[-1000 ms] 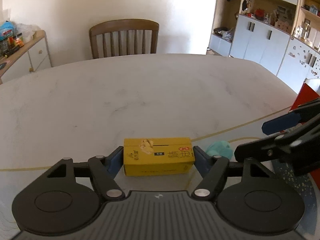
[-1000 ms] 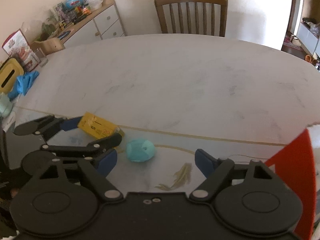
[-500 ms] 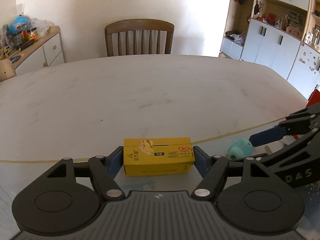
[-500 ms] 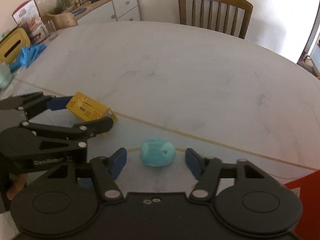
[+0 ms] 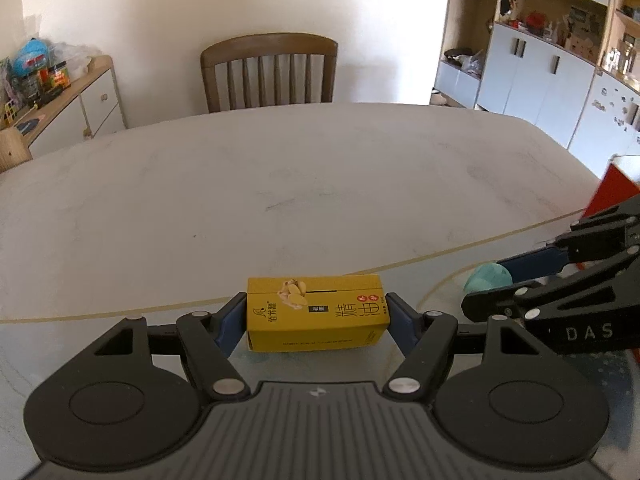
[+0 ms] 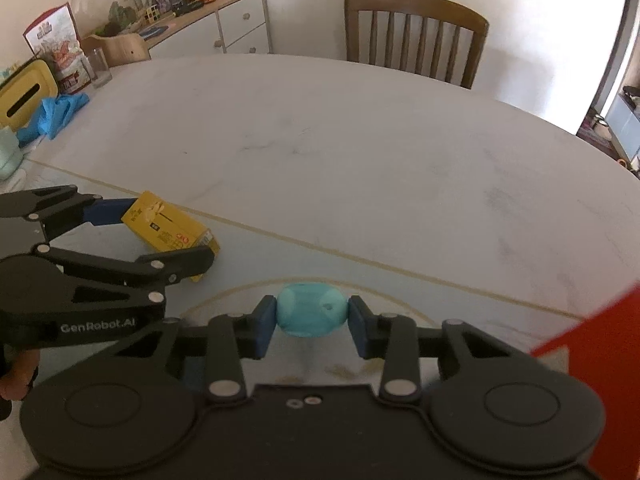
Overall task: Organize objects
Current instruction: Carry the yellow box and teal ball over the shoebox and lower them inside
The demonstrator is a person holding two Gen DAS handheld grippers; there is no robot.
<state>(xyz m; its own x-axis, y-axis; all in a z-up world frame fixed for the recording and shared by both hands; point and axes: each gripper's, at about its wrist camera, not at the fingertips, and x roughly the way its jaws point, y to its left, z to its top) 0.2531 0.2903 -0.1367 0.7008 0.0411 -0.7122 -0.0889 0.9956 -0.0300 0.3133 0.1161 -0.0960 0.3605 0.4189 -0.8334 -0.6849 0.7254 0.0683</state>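
Note:
My left gripper (image 5: 316, 314) is shut on a yellow box (image 5: 316, 312) with Chinese print, gripped at its two short ends; the box also shows in the right wrist view (image 6: 170, 230). My right gripper (image 6: 312, 316) is shut on a teal rounded object (image 6: 311, 315), its blue pads pressing both sides. In the left wrist view the teal object (image 5: 488, 276) shows at the right between the other gripper's fingers. Both sit low over the pale table (image 5: 280, 184).
A red box (image 6: 600, 360) stands at the right, close to my right gripper. A wooden chair (image 5: 268, 74) is at the table's far side. A yellow tissue box (image 6: 24, 98), blue cloth (image 6: 56, 114) and glass (image 6: 96, 68) sit at the far left.
My right gripper moved forward around the teal object and closed on it. My left gripper kept its hold on the yellow box and swung slightly.

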